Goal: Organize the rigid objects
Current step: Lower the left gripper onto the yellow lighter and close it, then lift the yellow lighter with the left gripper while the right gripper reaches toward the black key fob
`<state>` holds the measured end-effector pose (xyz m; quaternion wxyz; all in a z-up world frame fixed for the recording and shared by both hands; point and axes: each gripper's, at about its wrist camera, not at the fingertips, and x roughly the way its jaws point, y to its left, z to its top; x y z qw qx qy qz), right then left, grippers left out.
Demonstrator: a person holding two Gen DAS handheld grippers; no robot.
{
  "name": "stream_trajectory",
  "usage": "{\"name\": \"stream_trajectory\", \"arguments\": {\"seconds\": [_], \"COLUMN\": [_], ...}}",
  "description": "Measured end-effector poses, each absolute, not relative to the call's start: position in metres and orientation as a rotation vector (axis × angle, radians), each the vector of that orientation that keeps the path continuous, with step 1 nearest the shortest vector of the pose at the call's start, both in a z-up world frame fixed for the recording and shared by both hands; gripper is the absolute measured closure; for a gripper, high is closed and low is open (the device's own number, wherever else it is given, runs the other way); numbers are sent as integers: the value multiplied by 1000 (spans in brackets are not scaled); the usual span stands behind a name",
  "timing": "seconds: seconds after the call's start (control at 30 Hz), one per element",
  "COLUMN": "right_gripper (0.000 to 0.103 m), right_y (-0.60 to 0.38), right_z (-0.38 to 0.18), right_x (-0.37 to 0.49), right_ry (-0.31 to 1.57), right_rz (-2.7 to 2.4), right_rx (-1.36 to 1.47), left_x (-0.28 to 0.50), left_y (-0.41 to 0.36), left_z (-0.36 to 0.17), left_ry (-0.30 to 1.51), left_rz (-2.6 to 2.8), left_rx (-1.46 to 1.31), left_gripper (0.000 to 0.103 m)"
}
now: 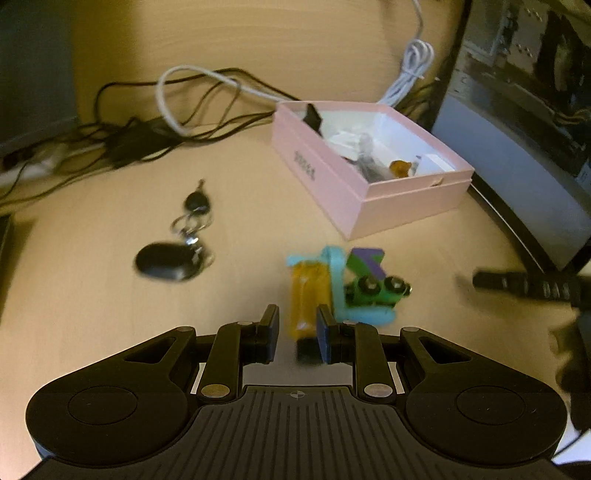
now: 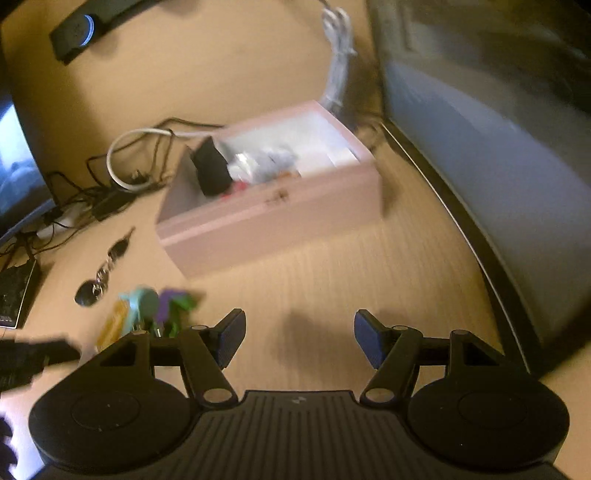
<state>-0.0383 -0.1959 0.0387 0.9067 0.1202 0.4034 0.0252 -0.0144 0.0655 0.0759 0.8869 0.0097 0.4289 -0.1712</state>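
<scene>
An orange lighter (image 1: 308,295) lies on the wooden desk with its near end between the pads of my left gripper (image 1: 297,326); the jaws stand a little apart around it, not closed on it. A toy of light blue, green and purple parts (image 1: 364,284) lies just right of the lighter; it also shows in the right wrist view (image 2: 159,306). A black key fob with keys (image 1: 173,254) lies to the left. An open pink box (image 1: 369,201) holding several small items stands behind. My right gripper (image 2: 299,339) is open and empty over bare desk in front of the pink box (image 2: 273,218).
Black and white cables (image 1: 177,107) tangle at the back of the desk. A monitor base and dark edge (image 1: 517,229) run along the right. A black speaker (image 2: 77,33) sits far back. The other gripper's black body (image 1: 535,288) shows at the right.
</scene>
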Motion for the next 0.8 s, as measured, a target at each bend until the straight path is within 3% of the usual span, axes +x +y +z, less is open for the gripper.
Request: {"name": "stream_trajectory", "arguments": {"seconds": [0.1, 0.2, 0.4, 0.73, 0.8], "right_gripper": [37, 35, 28, 0, 0], "right_y": [-196, -196, -186, -177, -177], "right_z": [32, 28, 26, 20, 20], "right_x": [-50, -58, -61, -61, -61], "right_ry": [858, 860, 842, 827, 825], "right_rz": [32, 12, 13, 33, 16], "right_rx": [251, 262, 214, 235, 265], "left_x": [-5, 1, 15, 29, 25], "left_y": [54, 51, 52, 51, 55], "left_z": [71, 64, 50, 46, 46], "left_ry": [895, 904, 948, 912, 914], "left_rz": [-367, -349, -298, -302, -312], "left_rx": [60, 90, 90, 103, 105], "left_gripper": [78, 70, 70, 70, 71]}}
